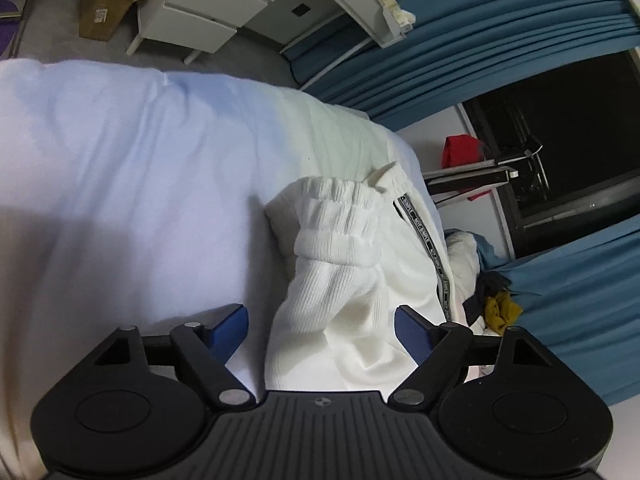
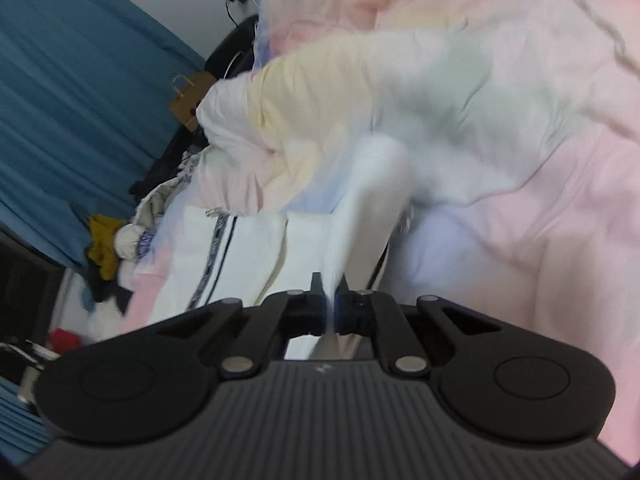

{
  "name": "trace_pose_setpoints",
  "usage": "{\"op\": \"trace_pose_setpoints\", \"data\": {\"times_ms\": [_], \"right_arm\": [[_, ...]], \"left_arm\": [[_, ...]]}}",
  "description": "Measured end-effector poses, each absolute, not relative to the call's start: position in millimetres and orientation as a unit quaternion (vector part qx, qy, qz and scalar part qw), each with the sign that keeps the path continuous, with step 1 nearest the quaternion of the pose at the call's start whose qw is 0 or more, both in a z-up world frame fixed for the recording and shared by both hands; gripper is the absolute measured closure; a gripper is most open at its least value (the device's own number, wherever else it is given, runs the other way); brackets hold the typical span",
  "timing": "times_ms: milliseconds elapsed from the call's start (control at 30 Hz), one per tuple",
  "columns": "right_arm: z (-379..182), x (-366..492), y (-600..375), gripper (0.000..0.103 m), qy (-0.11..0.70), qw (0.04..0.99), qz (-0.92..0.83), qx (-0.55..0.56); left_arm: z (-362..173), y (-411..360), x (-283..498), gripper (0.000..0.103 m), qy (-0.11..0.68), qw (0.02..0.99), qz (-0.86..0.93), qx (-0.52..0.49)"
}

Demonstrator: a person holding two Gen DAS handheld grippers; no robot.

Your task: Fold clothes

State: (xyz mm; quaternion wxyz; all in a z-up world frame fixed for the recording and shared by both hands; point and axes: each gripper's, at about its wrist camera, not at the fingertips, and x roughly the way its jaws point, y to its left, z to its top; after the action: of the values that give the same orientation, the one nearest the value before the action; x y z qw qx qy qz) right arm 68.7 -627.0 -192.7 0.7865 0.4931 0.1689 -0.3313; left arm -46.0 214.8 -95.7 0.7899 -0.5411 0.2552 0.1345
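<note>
Bedding (image 1: 120,168) fills most of both views: a white, creased cover spread across the bed, tinted pink and yellow in the right wrist view (image 2: 540,220). Blue curtains (image 1: 500,40) hang beyond the far edge of the bed, framing a dark window (image 1: 568,140). A white drawer unit (image 1: 208,12) stands on the floor past the bed, with a cardboard box (image 1: 108,0) near it.

White trousers (image 1: 344,280) with an elastic waistband and a patterned side stripe (image 1: 430,248) lie on the bedding near its right-hand edge, bunched and partly raised. A heap of other clothes, including a mustard piece (image 1: 500,308), sits just beyond them, and a red item (image 1: 460,152) lies further off by the window.

Left gripper (image 1: 322,326): jaws wide apart, blue pads on either side of the trouser fabric, gripping nothing. Whether the pads touch the cloth cannot be told.

Right gripper (image 2: 329,308): jaws drawn together on a fold of the white trousers (image 2: 360,220), which rises taut and blurred from the pinch.
</note>
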Motion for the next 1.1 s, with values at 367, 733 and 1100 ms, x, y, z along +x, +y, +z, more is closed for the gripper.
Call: {"op": "trace_pose_setpoints", "data": {"times_ms": [367,733,1100], "right_arm": [[-177.1,53.7,-621.1,0.097,0.143,0.796,-0.351,0.473],[-138.3,18.4,-622.8,0.097,0.092,0.794,-0.332,0.501],[-70.2,155.8,-636.4,0.097,0.108,0.835,-0.315,0.439]], "left_arm": [[-97.9,213.2,-35.7,0.088,0.231,0.797,0.123,-0.544],[-67.0,242.4,-85.2,0.094,0.129,0.744,0.056,-0.653],[-2.6,237.7,63.7,0.093,0.188,0.786,0.082,-0.584]]}}
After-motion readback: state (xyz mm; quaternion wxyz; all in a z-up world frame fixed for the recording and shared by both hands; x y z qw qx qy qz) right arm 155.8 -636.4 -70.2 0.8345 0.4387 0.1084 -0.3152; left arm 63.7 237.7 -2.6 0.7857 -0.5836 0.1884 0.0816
